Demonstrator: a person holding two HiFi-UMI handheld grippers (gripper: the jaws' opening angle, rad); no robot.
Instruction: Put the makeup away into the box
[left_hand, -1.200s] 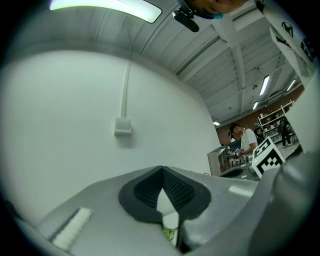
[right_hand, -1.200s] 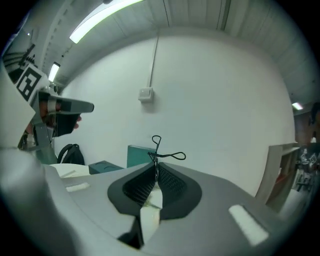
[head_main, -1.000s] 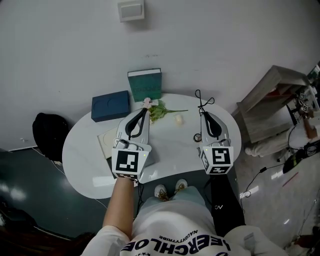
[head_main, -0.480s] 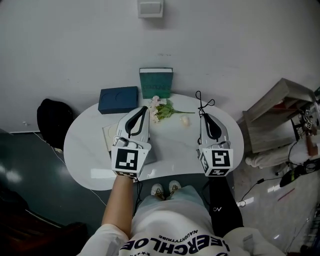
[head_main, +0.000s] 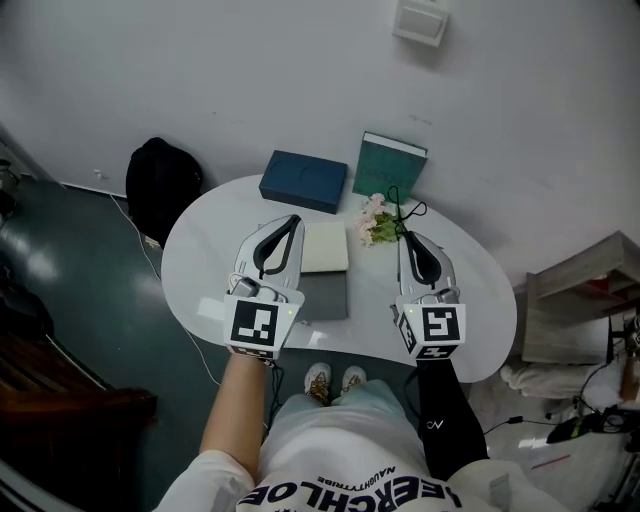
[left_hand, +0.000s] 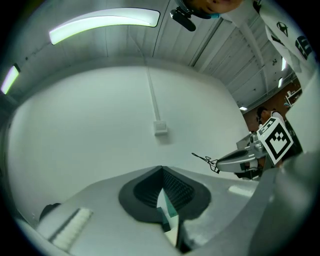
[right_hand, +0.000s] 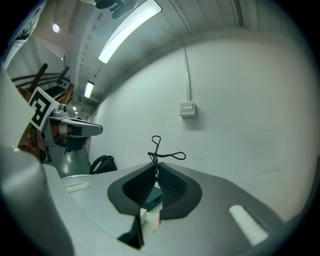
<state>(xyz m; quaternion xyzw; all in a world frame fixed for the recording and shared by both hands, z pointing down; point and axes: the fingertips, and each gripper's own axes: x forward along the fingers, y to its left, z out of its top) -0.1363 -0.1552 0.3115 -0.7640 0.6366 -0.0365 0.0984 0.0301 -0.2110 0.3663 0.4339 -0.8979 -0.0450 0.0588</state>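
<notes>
My right gripper (head_main: 405, 235) is shut on a black wire eyelash curler (head_main: 403, 204), whose loops stick out past the tips (right_hand: 159, 151). The left gripper (head_main: 291, 219) hangs over the white table's (head_main: 200, 262) left half, jaws shut with nothing in them (left_hand: 161, 169). Between the two grippers lies a flat case, one half cream (head_main: 325, 246) and the other grey (head_main: 322, 296). A dark blue box (head_main: 303, 180) lies shut at the table's far side. Beside it a green box (head_main: 388, 166) stands upright against the wall.
A sprig of pink flowers (head_main: 376, 221) lies beyond the right gripper. A black bag (head_main: 163, 180) sits on the dark floor to the left. A wooden shelf (head_main: 585, 298) stands at the right, and a switch plate (head_main: 421, 20) is on the wall.
The head view has swung, so the table now sits lower and slanted. The cream and grey case shows between the grippers instead of under the left one. Both grippers stay shut.
</notes>
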